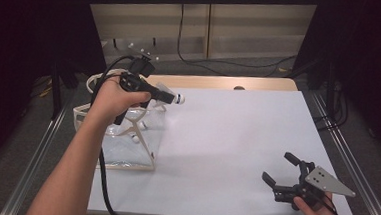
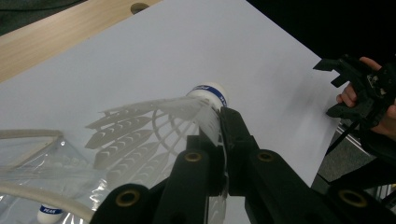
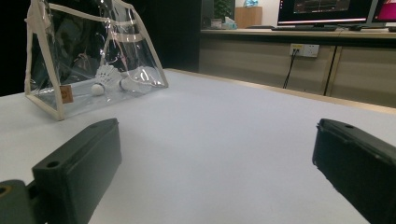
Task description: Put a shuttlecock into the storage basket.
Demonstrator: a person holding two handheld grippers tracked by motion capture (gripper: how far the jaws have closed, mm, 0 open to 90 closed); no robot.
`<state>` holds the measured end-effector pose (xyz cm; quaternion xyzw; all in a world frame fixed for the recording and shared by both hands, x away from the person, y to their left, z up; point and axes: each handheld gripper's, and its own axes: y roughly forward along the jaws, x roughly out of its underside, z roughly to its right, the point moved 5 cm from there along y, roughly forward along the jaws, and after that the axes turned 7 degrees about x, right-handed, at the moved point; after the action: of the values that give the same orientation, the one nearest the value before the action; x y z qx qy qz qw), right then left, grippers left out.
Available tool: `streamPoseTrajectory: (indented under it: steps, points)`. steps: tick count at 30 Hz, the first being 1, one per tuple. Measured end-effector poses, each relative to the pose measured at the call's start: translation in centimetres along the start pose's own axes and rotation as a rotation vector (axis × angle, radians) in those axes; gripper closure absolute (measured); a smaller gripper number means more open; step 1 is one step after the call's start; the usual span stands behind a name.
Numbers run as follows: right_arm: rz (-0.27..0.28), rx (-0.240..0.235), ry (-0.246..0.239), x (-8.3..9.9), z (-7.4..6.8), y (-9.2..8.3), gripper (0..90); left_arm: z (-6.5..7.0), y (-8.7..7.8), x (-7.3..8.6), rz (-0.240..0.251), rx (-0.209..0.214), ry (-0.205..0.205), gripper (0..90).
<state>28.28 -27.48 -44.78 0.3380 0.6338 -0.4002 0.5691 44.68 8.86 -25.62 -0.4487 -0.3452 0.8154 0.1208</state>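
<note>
High view: white worktop [image 1: 236,140] is seen with wood edge at far side. Clear bag [image 1: 126,143] with cream trim stands at worktop's left side, mouth up; two shuttlecocks [image 3: 105,79] are seen lying inside it on the bottom, one further cork [image 2: 49,213] is seen through the plastic in left gripper view.

Left hand-held gripper [image 1: 166,97] is held above the bag's far right corner, pointed right across the worktop. Jaws are clamped on a shuttlecock [image 2: 187,116] at its feather skirt, near the cork; cork with blue band sticks out past the jaw tips, clear of the worktop.

Right hand-held gripper [image 1: 282,170] is held low at worktop's near right corner, well apart from the bag. Jaws are spread wide, nothing between them; bare worktop is seen through the gap in right gripper view.
</note>
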Motion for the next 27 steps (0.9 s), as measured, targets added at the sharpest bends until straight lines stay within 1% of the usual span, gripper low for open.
streamPoseTrajectory:
  steps: [2,5,9,13,15,16,18,19,20,21,23,27]
  points:
    - [0.001,0.0,0.0,0.0,0.0,0.0,0.8,0.0,-0.1,0.0,0.003,-0.006,-0.002,89.1]
    - [-0.001,0.0,0.0,0.0,0.0,0.0,0.8,-0.1,-0.2,0.1,-0.006,-0.006,0.002,89.0]
    - [0.0,0.001,0.0,0.0,0.0,0.0,0.8,-0.2,-0.5,0.1,0.0,-0.014,-0.007,89.0]
    - [0.0,0.0,0.001,0.0,0.0,0.0,0.8,-0.4,-0.8,0.1,-0.006,-0.018,0.002,89.0]
    - [0.002,0.0,0.002,0.0,0.0,0.0,0.8,-0.4,-1.0,0.1,-0.008,-0.023,-0.003,89.0]
    - [0.002,0.0,0.002,0.0,0.0,0.0,0.8,-0.5,-1.0,0.1,0.0,-0.029,-0.008,89.0]
    - [0.003,-0.002,0.0,0.0,0.0,0.0,0.8,-0.5,-1.3,0.1,-0.004,-0.026,-0.003,89.0]
    - [0.003,-0.001,0.001,0.0,0.0,0.0,0.8,-0.5,-1.3,0.0,0.001,-0.029,-0.008,89.0]
    - [0.001,-0.002,0.001,0.0,0.0,0.0,0.8,-0.5,-1.5,0.1,-0.005,-0.028,-0.001,89.0]
    - [-0.001,0.001,0.0,0.0,0.0,0.0,0.8,-0.5,-1.6,0.0,0.004,-0.031,-0.01,89.0]
    - [0.002,-0.001,0.002,0.0,0.0,0.0,0.8,-0.6,-1.8,0.0,-0.004,-0.031,-0.003,89.0]
    - [0.001,0.0,0.0,0.0,0.0,0.0,0.8,-0.6,-2.0,0.1,-0.001,-0.034,-0.011,89.0]
